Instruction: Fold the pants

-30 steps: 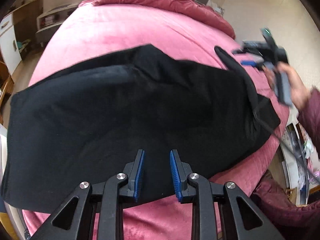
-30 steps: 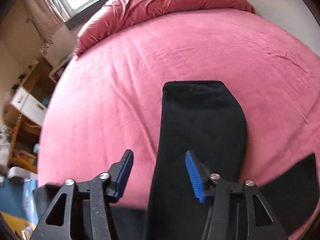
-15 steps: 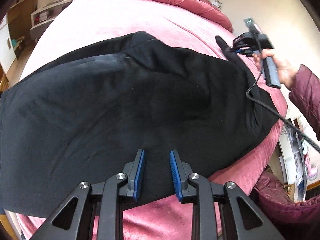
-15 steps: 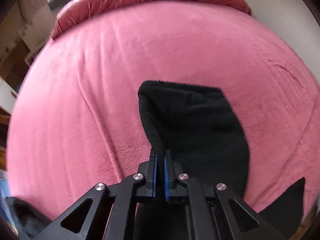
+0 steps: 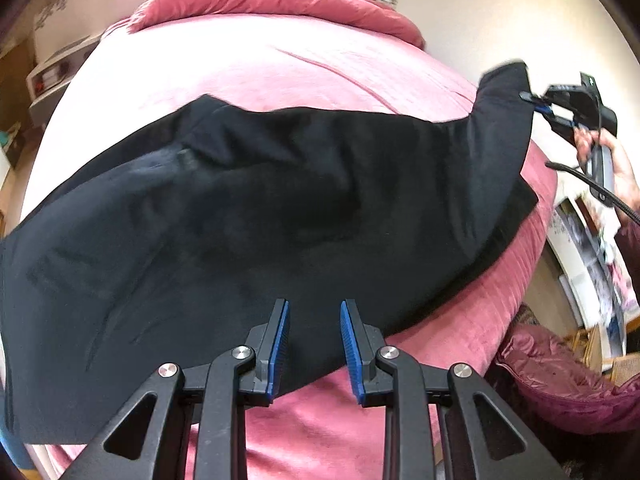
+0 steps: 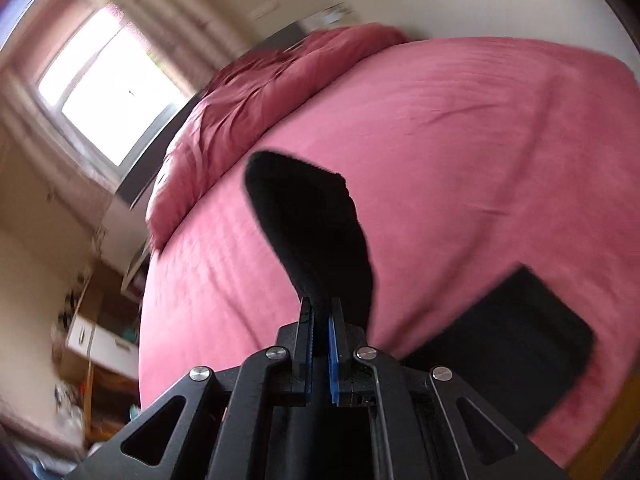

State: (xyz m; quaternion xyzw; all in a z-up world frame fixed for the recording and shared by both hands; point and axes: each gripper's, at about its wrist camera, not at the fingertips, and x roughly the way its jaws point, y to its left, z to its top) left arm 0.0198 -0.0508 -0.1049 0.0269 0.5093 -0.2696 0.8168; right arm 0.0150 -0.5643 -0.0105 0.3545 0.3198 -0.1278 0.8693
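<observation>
Clearly the black pants [image 5: 280, 216] lay spread across the pink bed [image 5: 256, 68], their left end cut off by the edge of the left wrist view, so how far they reached that way could not be told. The left gripper [image 5: 314, 346] hovered over the near edge of the cloth with its jaws apart by a moderate gap and nothing between the blue pads [image 5: 280, 344]; whether the tips touched the fabric was hard to judge. At the far right, one leg end [image 5: 506, 116] was raised off the bed, pinched by the right gripper [image 5: 540, 106], which showed only small and partly blurred beside the person's hand [image 5: 616, 164] and a dark cable [image 5: 592, 188]. From the right wrist view, the jaws of the right gripper [image 6: 320, 344] stood nearly closed on a fold of that leg end [image 6: 308, 224], the cloth rising between the pads and hiding the bed behind it. The other leg end [image 6: 508, 344] lay flat at the lower right, part of it masked by the gripper body. The window [image 6: 108, 88] and shelves [image 6: 96, 336] were smeared by blur, their contents unreadable.
</observation>
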